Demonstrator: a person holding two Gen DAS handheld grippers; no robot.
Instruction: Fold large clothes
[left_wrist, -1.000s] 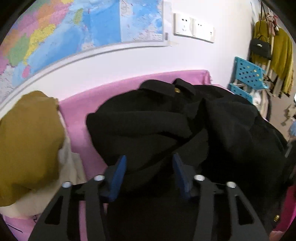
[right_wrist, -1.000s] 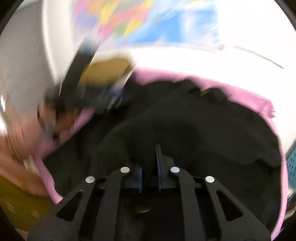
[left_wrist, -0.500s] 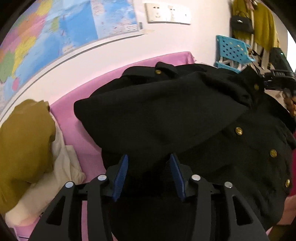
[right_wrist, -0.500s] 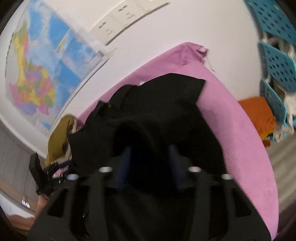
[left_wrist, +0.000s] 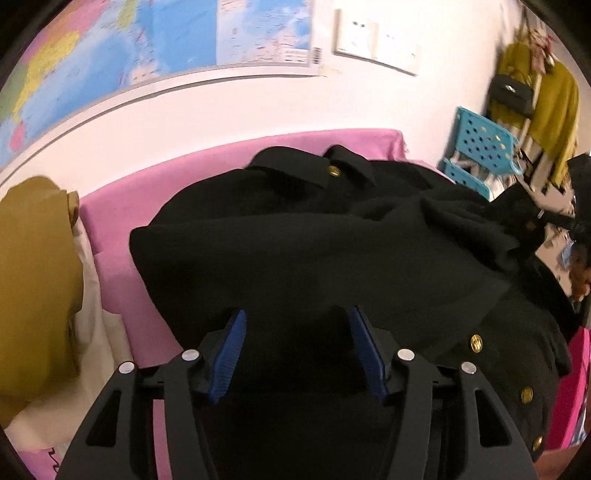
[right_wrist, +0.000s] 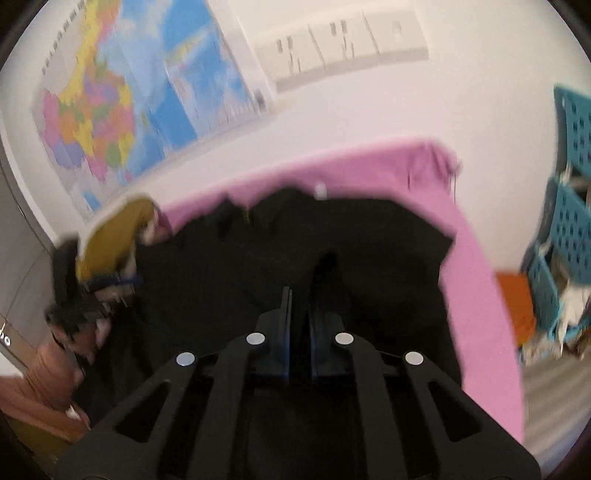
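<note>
Left wrist view shows the black coat (left_wrist: 314, 258) heaped on the pink-covered bench (left_wrist: 122, 206), collar toward the far edge by the wall, its long axis running from there to the near edge. The left gripper (left_wrist: 295, 345) holds its fingers spread around a thick fold, probably to bunch it. The right gripper (right_wrist: 299, 314) pinches cloth between nearly closed fingers, likely to draw a side over.

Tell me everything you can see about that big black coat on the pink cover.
The black coat looks like thick, matte wool, with gold buttons down one edge and one on a collar tab. It lies bunched in heavy folds on the pink cover, not yet flat. The left tongs stand open over its near fold; the right tongs look shut on its cloth.
</note>
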